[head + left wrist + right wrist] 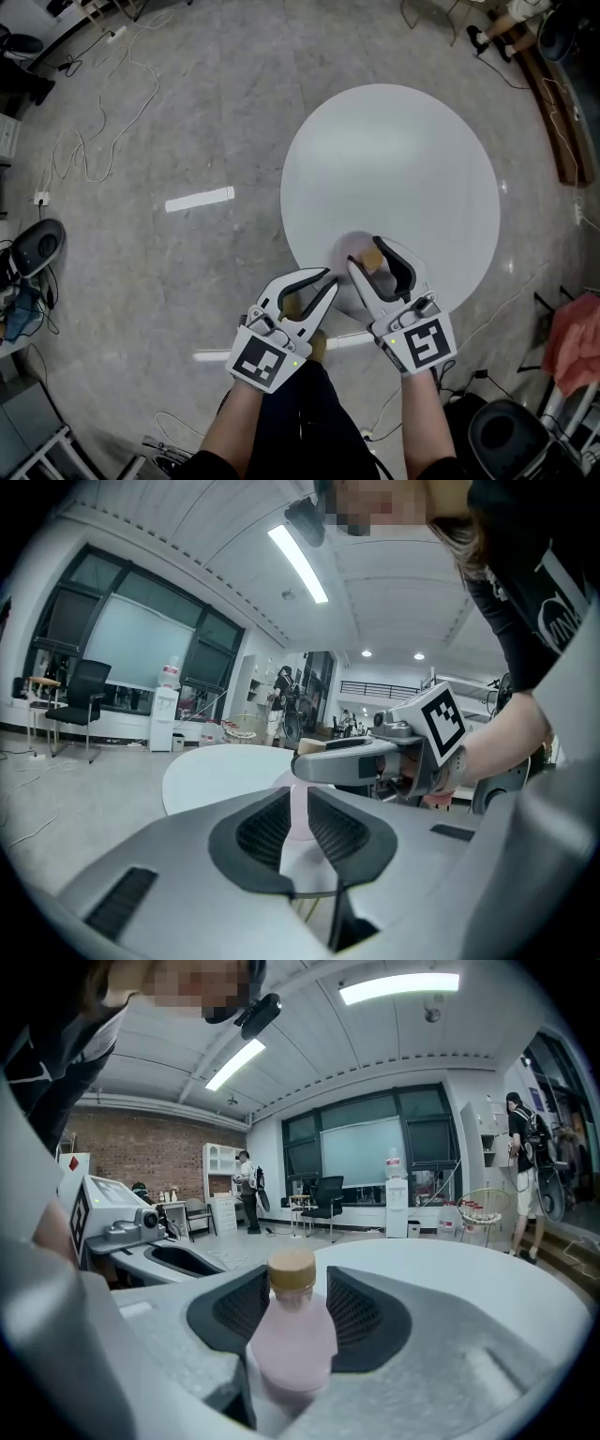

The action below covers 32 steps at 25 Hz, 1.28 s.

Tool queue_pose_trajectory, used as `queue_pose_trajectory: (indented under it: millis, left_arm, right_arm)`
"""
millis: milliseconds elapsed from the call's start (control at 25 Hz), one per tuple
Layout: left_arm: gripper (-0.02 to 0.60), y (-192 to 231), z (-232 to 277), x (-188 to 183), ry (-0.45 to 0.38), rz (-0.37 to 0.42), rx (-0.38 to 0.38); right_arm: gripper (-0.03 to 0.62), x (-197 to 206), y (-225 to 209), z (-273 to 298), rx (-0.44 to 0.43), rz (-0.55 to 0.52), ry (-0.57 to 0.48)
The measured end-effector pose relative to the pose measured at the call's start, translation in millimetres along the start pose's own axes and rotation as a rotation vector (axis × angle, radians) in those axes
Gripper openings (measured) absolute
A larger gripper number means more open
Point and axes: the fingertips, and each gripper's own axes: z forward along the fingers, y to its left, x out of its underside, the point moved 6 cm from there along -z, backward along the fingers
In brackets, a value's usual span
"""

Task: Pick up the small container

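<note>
The small container is a pink bottle (372,259) with a tan cap, standing upright near the front edge of the round white table (403,159). My right gripper (366,253) is open, one jaw on each side of the bottle. In the right gripper view the bottle (291,1335) fills the gap between the dark pads (361,1321). My left gripper (323,277) is shut and empty, just left of the right one at the table's edge. The left gripper view looks past its shut jaws to the right gripper (375,761) and the bottle's cap (309,745).
The rest of the tabletop holds nothing else. On the grey floor lie loose cables (94,141) at the left, a black chair base (36,246) and a red cloth (577,342) at the right. A wooden bench (562,112) stands at the top right.
</note>
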Motion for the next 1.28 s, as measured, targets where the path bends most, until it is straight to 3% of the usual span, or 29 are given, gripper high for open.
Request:
queue_pose_trajectory:
  millis: [160,280,600,760,1280]
  left_arm:
    - [0.041,2.1,2.0,-2.3,-0.004,-0.001,0.004]
    - [0.147,4.6,6.1,-1.7,0.013,-0.003,0.016]
    - [0.290,1.5,24.2,1.8,0.119,0.081,0.040]
    - [0.322,-1.3,36.4,3.0,0.173,0.138,0.061]
    - [0.360,-4.4,51.3,24.0,0.289,0.176,0.053]
  right_arm:
    - [0.171,-1.3,-0.7,5.2,0.001,-0.029,-0.002]
    - [0.169,-2.2,-1.6,6.9,0.007,-0.038,-0.005]
    - [0.134,-2.7,1.6,7.7,0.013,-0.053,-0.002]
    - [0.133,-3.6,2.1,7.7,-0.001,-0.056,0.000]
    - [0.133,-0.2,15.7,0.4,-0.078,-0.083,0.003]
